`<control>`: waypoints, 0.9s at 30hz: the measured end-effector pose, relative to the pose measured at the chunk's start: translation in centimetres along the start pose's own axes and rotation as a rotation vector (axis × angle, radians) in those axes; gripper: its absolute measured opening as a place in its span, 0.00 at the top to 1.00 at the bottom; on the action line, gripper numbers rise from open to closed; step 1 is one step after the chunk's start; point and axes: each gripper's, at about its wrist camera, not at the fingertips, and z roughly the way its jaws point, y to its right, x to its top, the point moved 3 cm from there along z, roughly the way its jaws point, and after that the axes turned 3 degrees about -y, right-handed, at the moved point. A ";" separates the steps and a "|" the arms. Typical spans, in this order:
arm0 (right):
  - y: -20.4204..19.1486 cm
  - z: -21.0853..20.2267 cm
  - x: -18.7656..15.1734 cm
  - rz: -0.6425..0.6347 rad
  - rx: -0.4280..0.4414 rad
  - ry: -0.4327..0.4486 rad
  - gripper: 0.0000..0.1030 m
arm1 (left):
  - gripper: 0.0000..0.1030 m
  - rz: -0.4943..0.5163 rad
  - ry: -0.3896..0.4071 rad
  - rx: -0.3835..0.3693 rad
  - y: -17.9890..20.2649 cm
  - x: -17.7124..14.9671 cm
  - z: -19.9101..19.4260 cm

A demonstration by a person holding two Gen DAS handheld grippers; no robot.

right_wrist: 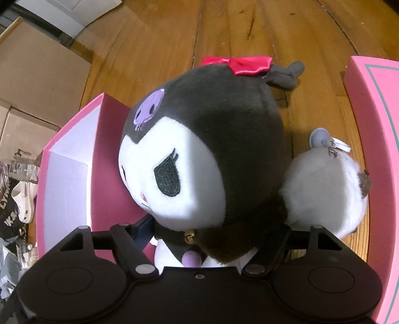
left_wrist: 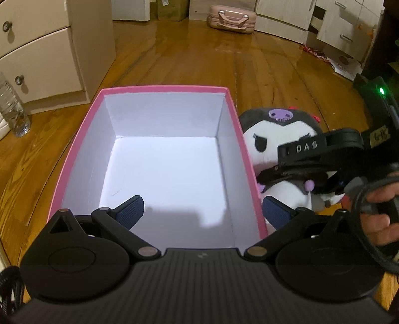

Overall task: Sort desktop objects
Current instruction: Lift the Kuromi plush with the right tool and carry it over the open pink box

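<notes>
Wooden floorboards (left_wrist: 189, 54) carry everything we work on, with white drawer units and a pink suitcase (left_wrist: 230, 18) along the far wall. Our left gripper (left_wrist: 203, 211) hovers over the open pink box (left_wrist: 82, 139), its fingers (left_wrist: 131, 210) spread wide and holding nothing; the white inside of the box is bare.

Just beside the box's right wall sits the black-and-white plush doll (right_wrist: 199, 149), upright, its head with the purple skull and red bow (right_wrist: 237, 64) tilted toward the box. Our right gripper (right_wrist: 214, 233) reaches it at the neck, below the big head. We judge its fingers to be around the collar, but the head hides the pads, so we cannot tell whether they are pressing the plush. A small grey-white pompom toy (right_wrist: 324, 189) leans against the doll on the other side, next to a pink lid (right_wrist: 374, 124).

The doll lies directly ahead of the right fingers, and the box is immediately to its left, so the coming move seems to be a lift and a short carry leftward over the wall.
</notes>
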 end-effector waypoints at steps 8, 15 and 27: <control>0.9 -2.1 -0.4 0.018 0.013 0.016 0.26 | 0.00 0.032 0.003 -0.054 1.6 0.0 -0.6; 1.8 -3.3 -0.1 -0.007 0.024 0.009 0.26 | 0.00 0.050 0.009 -0.074 2.4 0.0 -1.0; 1.3 -7.3 -1.4 -0.125 -0.012 0.015 0.27 | 0.00 -0.004 0.048 -0.117 2.6 -1.7 -3.3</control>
